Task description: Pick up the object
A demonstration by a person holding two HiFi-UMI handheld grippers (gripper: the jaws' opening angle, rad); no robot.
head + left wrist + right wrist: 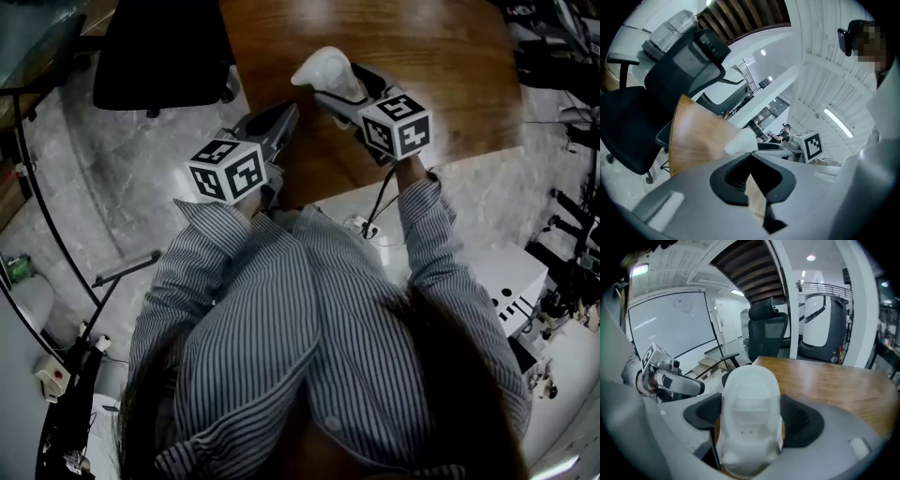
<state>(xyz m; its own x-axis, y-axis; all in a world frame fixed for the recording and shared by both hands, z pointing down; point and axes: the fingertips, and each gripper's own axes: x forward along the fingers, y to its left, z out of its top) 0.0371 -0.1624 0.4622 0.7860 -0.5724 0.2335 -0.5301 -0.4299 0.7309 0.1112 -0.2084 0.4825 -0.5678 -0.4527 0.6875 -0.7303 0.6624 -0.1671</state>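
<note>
The object (325, 70) is a white moulded plastic piece with a rounded top. My right gripper (343, 92) is shut on it and holds it above the wooden table (441, 66). In the right gripper view the white object (751, 413) fills the space between the dark pads (802, 420), upright and clamped on both sides. My left gripper (284, 120) hovers beside it at the table's near left edge, jaws together with nothing between them. The left gripper view shows its own jaws (751, 161) closed, with the white object (740, 143) just beyond them.
A black office chair (164, 47) stands left of the table on the marble floor. A white box (514, 286) and a cluttered rack (572, 234) sit at the right. A cable and socket (361, 226) lie near the table's front edge.
</note>
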